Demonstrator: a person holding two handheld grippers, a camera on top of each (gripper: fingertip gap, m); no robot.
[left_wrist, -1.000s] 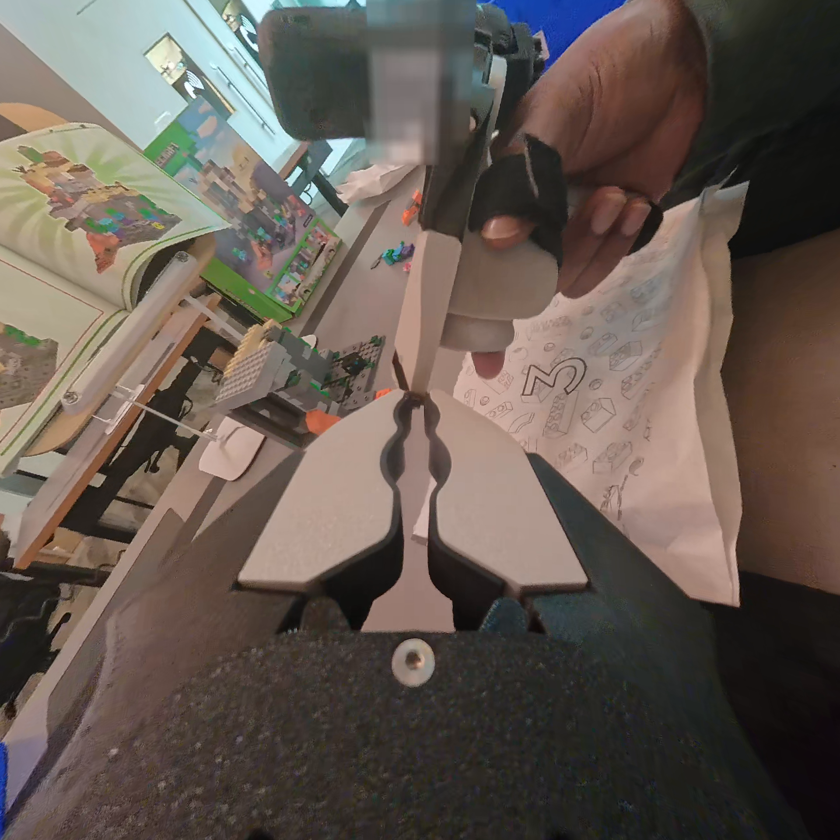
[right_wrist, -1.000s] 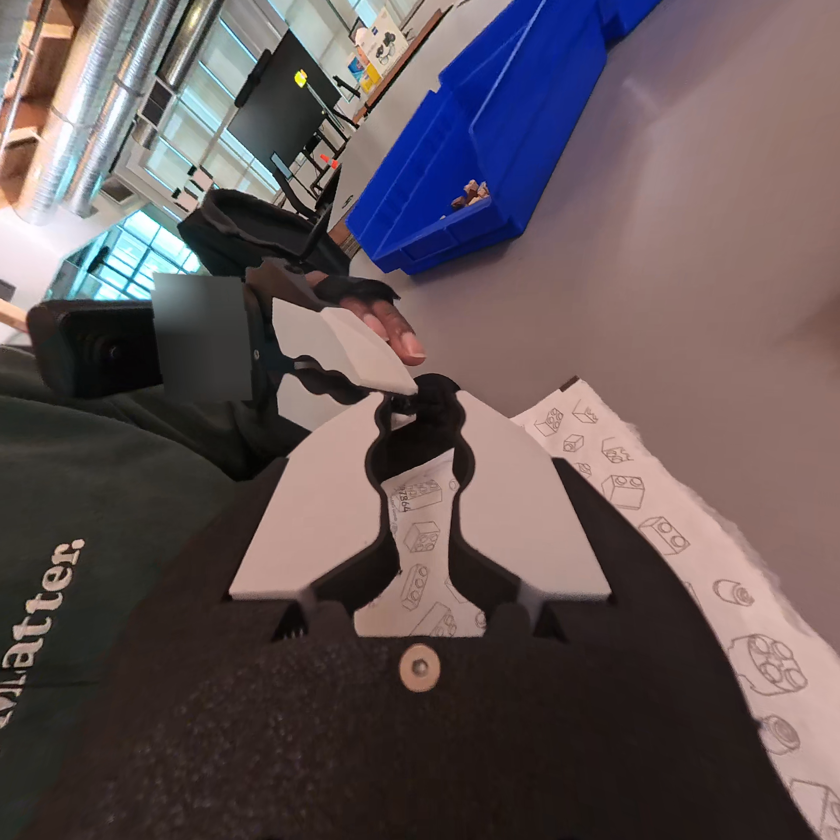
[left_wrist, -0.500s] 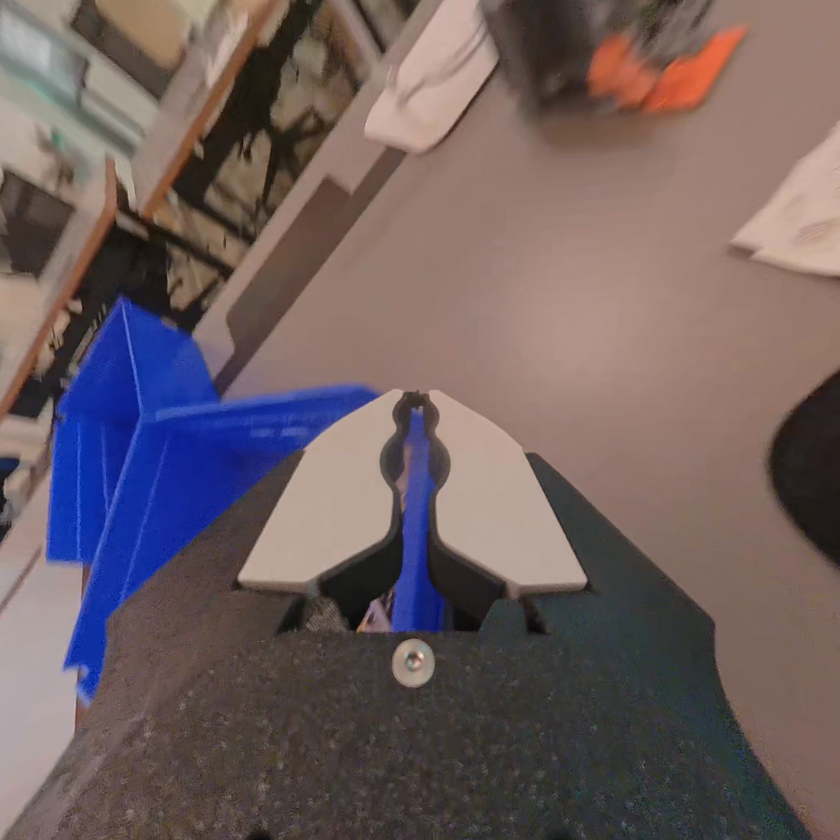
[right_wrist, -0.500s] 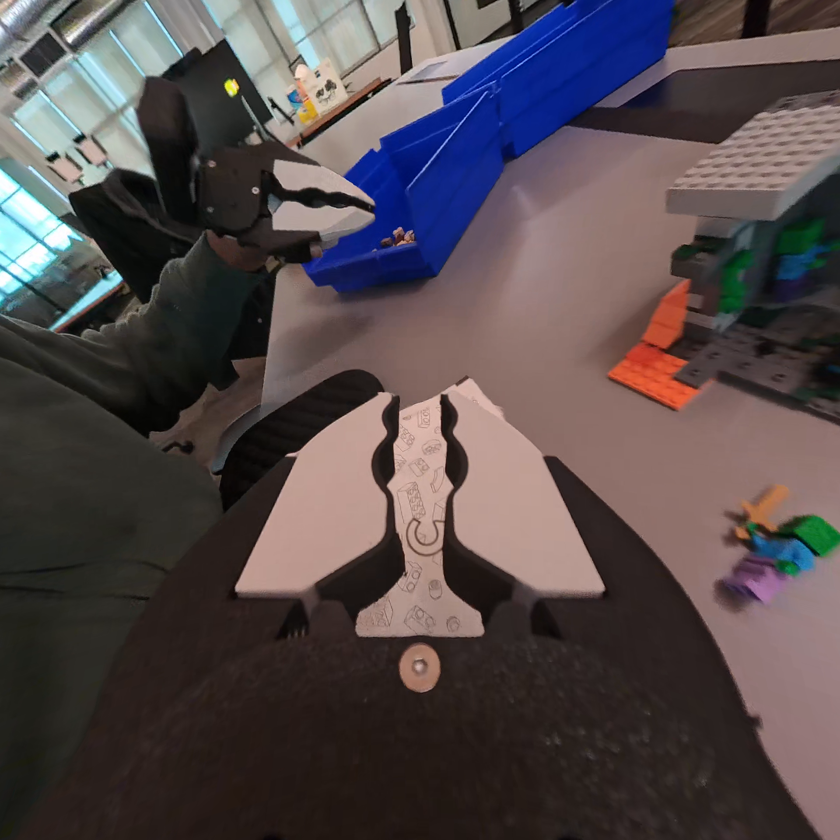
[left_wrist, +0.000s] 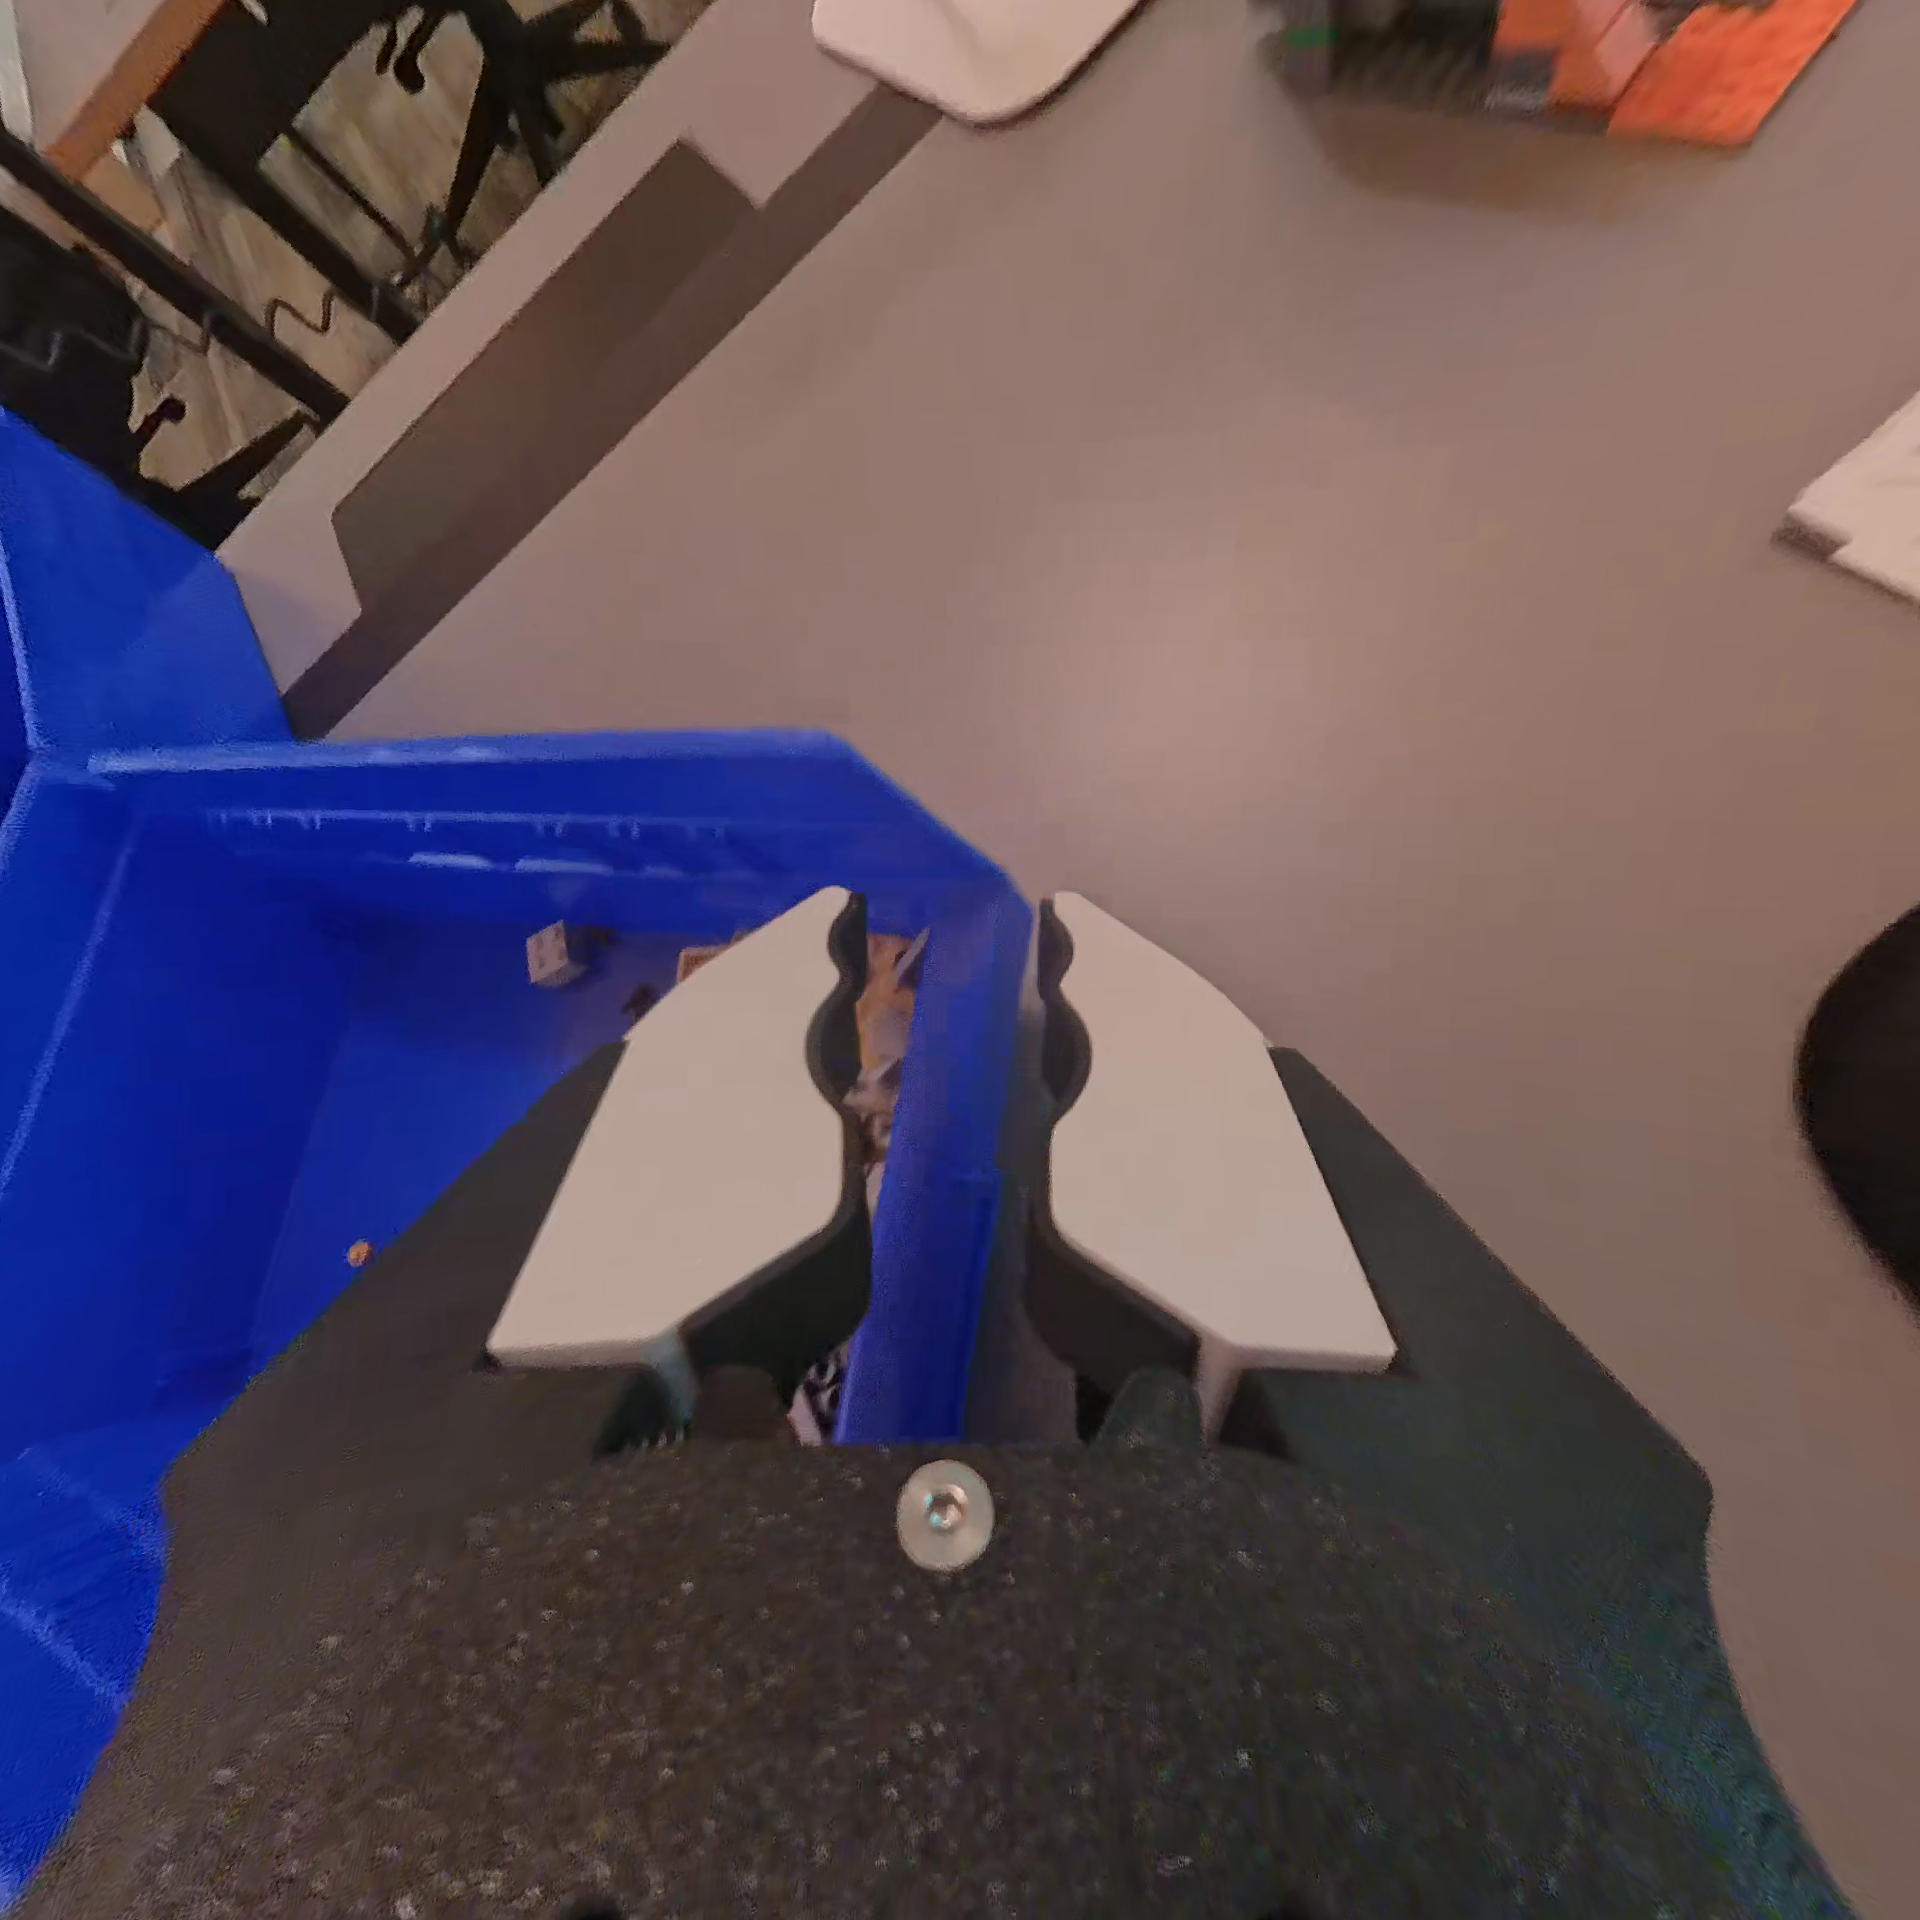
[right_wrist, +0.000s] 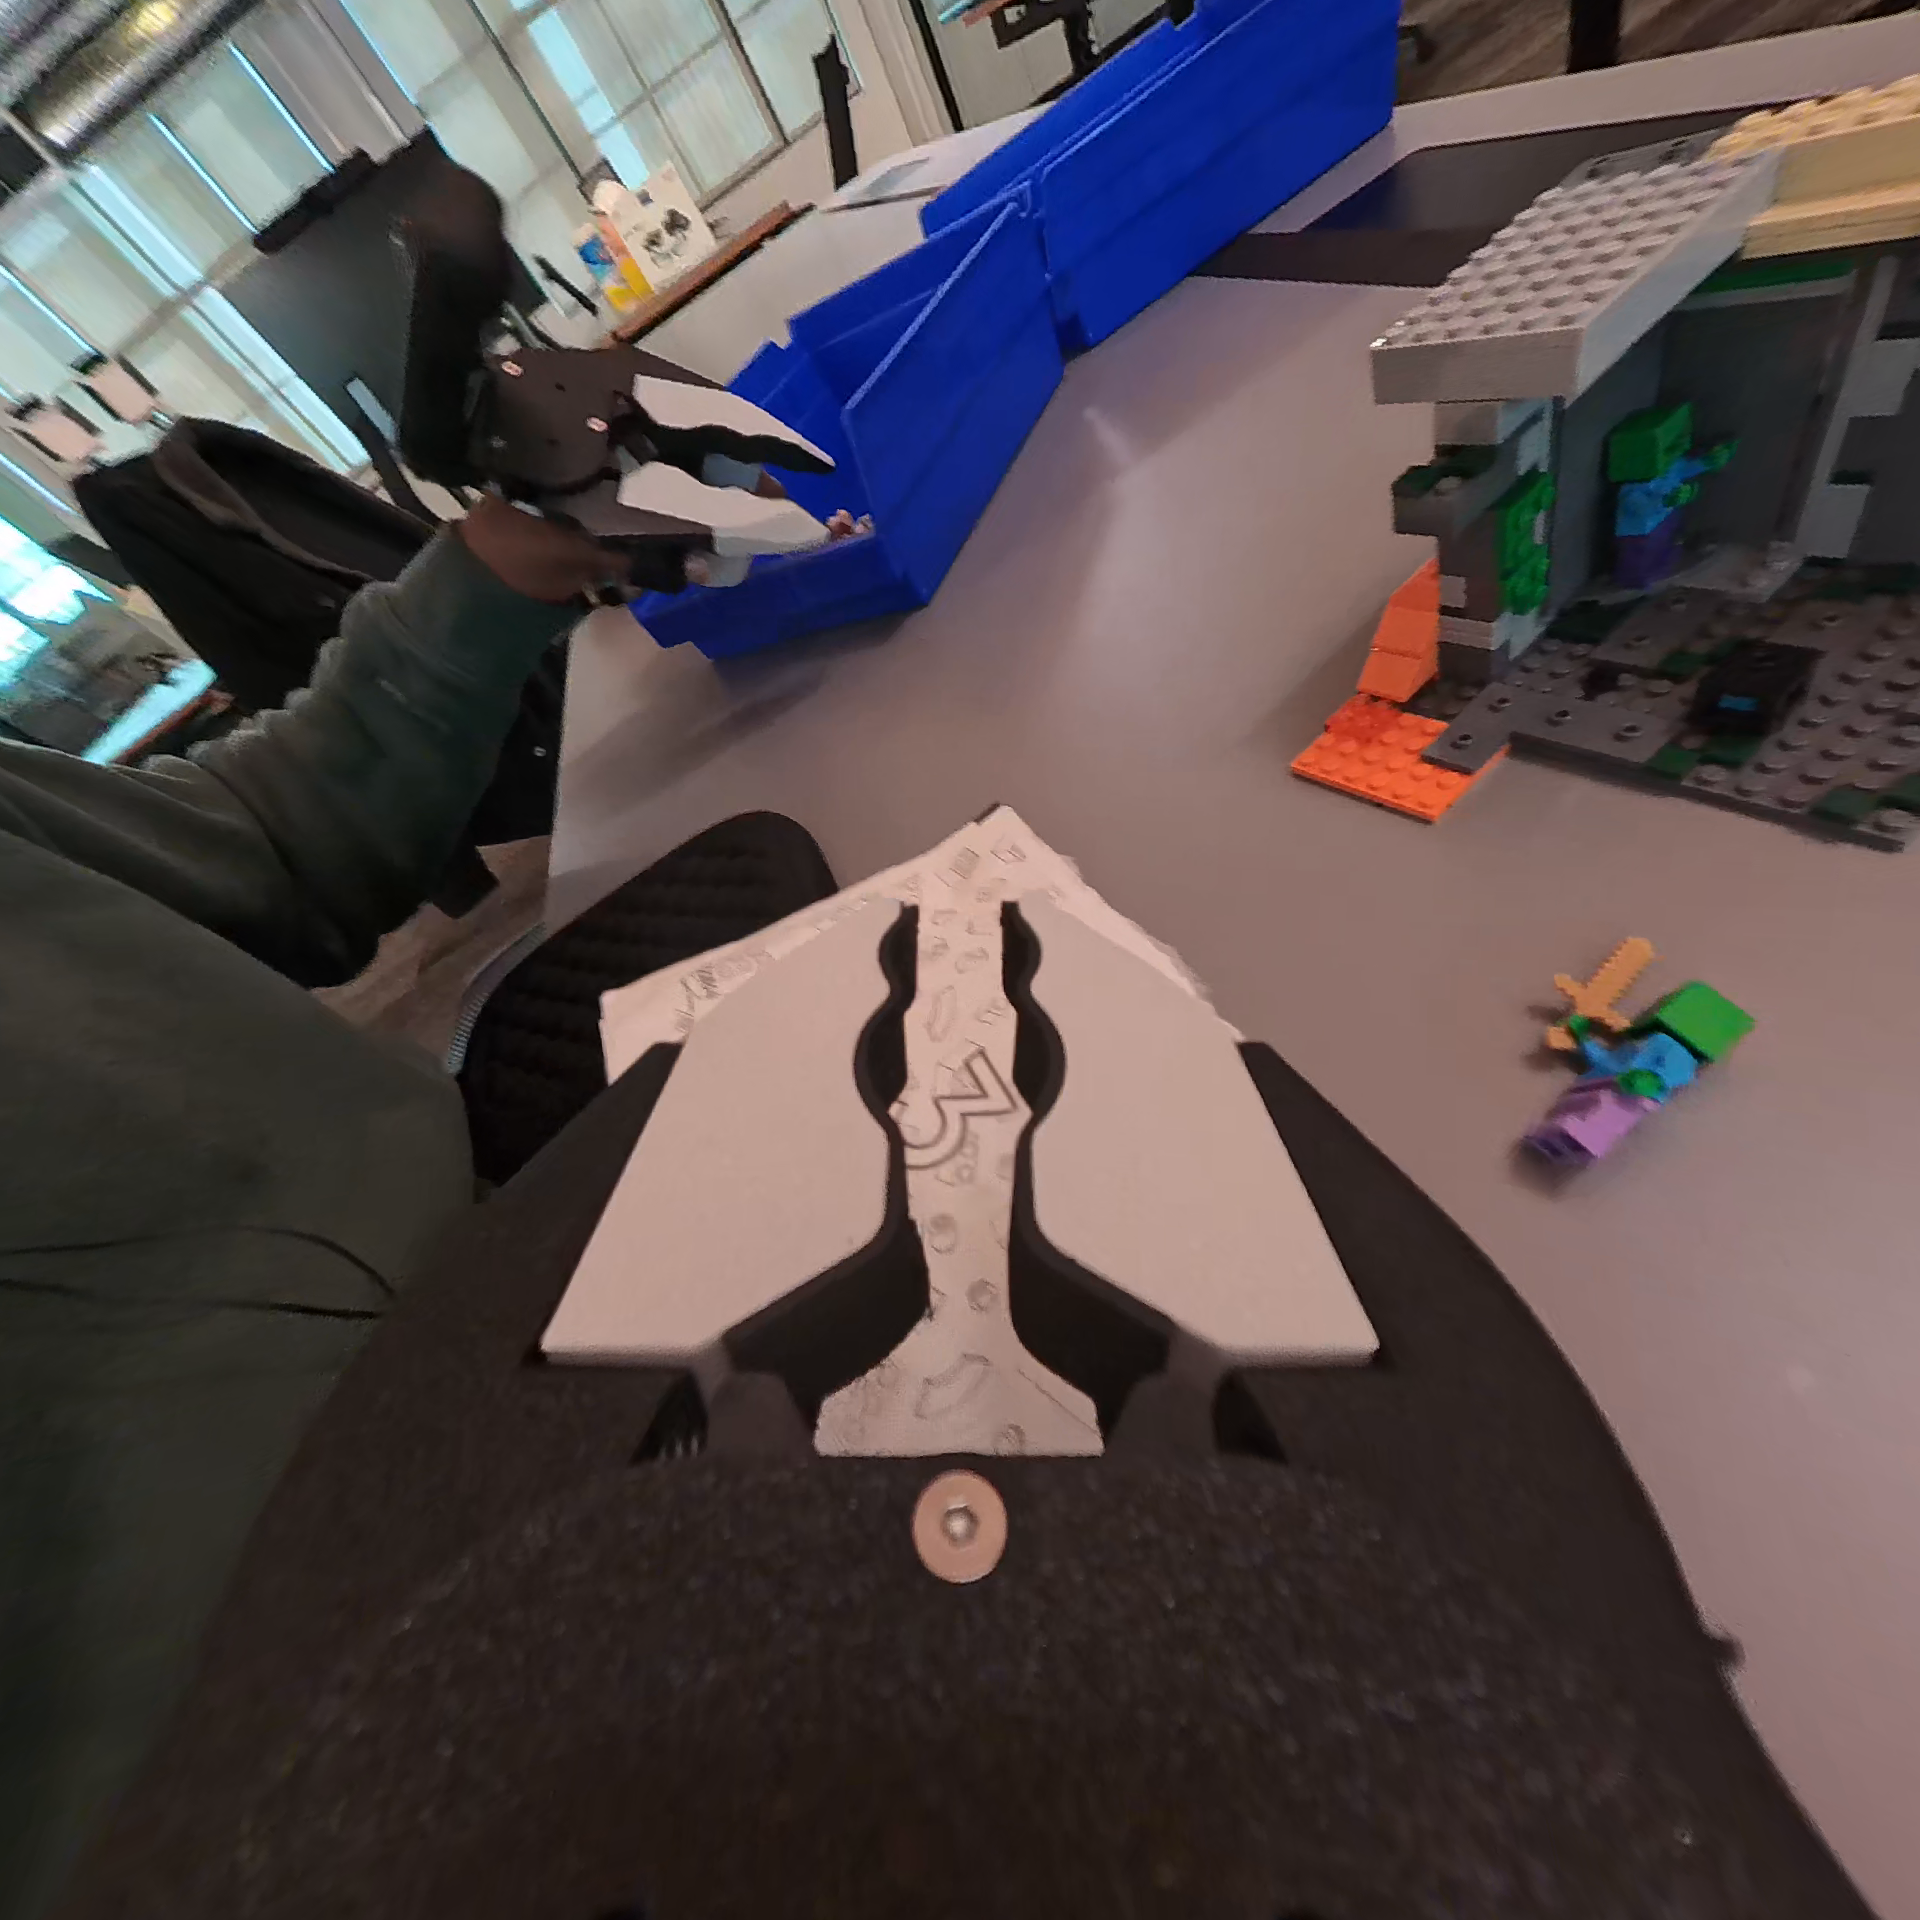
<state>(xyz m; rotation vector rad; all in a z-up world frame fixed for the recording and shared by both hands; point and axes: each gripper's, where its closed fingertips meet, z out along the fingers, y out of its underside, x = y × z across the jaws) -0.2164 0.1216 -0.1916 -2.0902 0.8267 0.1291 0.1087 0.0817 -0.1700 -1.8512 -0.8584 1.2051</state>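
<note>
My left claw (left_wrist: 945, 914) hangs spread over the blue bin (left_wrist: 499, 790) at the bench's (left_wrist: 1299, 571) near left corner, its fingers straddling the bin's right wall above small loose pieces. My right claw (right_wrist: 961, 909), slightly parted and holding nothing, hovers over the printed paper bag (right_wrist: 956, 1091) at the near edge. A brick-built model (right_wrist: 1662, 520) stands farther right, and a toy figure (right_wrist: 1631, 1060) lies near it.

Open left gripper (left_wrist: 943, 914) over blue bin (left_wrist: 499, 790).

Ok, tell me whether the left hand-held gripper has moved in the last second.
Yes. The left hand-held gripper left the printed paper bag and now hangs open over the blue bin.
</note>
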